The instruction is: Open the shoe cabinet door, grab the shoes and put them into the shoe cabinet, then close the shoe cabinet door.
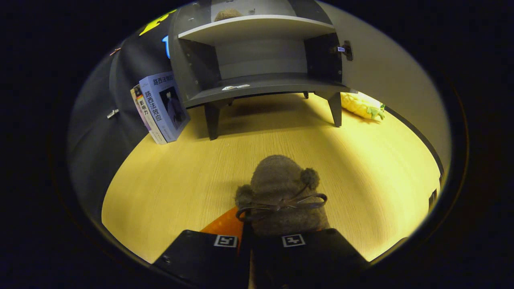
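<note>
Pale wood floor. Grey shoe cabinet stands well beyond, door swung wide, lower shelf bare. Books lean beside its left leg; plush pineapple right. Gripper nearly closed, fingers clamping fuzzy brown shoe. Open floor between.

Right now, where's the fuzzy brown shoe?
In the gripper view, the fuzzy brown shoe is pinched between the gripper fingers, above the wooden floor and short of the open shoe cabinet.
</note>
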A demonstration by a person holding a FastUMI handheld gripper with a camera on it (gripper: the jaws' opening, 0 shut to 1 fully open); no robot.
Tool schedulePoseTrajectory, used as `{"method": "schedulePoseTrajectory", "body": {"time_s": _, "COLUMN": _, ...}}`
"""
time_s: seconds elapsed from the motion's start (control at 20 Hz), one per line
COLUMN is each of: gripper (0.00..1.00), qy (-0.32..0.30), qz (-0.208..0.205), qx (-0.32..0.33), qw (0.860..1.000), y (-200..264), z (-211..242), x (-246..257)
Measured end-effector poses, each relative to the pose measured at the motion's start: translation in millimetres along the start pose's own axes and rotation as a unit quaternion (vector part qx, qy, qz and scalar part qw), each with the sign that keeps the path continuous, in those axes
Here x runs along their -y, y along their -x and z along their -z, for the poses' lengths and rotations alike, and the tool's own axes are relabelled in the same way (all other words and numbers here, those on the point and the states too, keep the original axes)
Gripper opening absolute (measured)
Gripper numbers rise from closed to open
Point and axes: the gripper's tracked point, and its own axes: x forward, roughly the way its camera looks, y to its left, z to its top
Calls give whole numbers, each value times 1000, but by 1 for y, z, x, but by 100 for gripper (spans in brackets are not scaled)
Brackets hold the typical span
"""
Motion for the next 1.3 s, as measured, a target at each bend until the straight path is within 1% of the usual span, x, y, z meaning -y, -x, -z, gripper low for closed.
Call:
{"method": "schedulePoseTrajectory", "body": {"time_s": 0.1, "gripper": 9, "qy": 12, "qz": -6, "qx": 3, "qw": 1000, "y": 1, "z": -4, "x": -1}}
{"method": "schedulePoseTrajectory", "body": {"time_s": 0.2, "gripper": 9, "qy": 17, "qz": -8, "qx": 13, "qw": 1000, "y": 10, "z": -19, "x": 0}}
{"method": "schedulePoseTrajectory", "body": {"time_s": 0.4, "gripper": 9, "qy": 23, "qz": -16, "qx": 25, "qw": 999, "y": 48, "z": -70, "x": 4}}
{"method": "schedulePoseTrajectory", "body": {"time_s": 0.5, "gripper": 9, "qy": 33, "qz": -7, "qx": 36, "qw": 999, "y": 72, "z": -104, "x": 10}}
{"method": "schedulePoseTrajectory", "body": {"time_s": 0.65, "gripper": 9, "qy": 26, "qz": -2, "qx": 40, "qw": 999, "y": 107, "z": -159, "x": 12}}
{"method": "schedulePoseTrajectory", "body": {"time_s": 0.8, "gripper": 9, "qy": 25, "qz": 5, "qx": 57, "qw": 998, "y": 132, "z": -220, "x": 11}}
{"method": "schedulePoseTrajectory", "body": {"time_s": 0.85, "gripper": 9, "qy": 21, "qz": 0, "qx": 65, "qw": 998, "y": 138, "z": -241, "x": 6}}
{"method": "schedulePoseTrajectory", "body": {"time_s": 0.95, "gripper": 9, "qy": 4, "qz": -14, "qx": 85, "qw": 996, "y": 146, "z": -284, "x": -5}}
{"method": "schedulePoseTrajectory", "body": {"time_s": 1.1, "gripper": 9, "qy": 1, "qz": -24, "qx": 111, "qw": 994, "y": 145, "z": -345, "x": -15}}
{"method": "schedulePoseTrajectory", "body": {"time_s": 1.2, "gripper": 9, "qy": 6, "qz": -25, "qx": 118, "qw": 993, "y": 137, "z": -379, "x": -19}}
{"method": "schedulePoseTrajectory", "body": {"time_s": 1.3, "gripper": 8, "qy": 1, "qz": -26, "qx": 124, "qw": 992, "y": 120, "z": -417, "x": -21}}
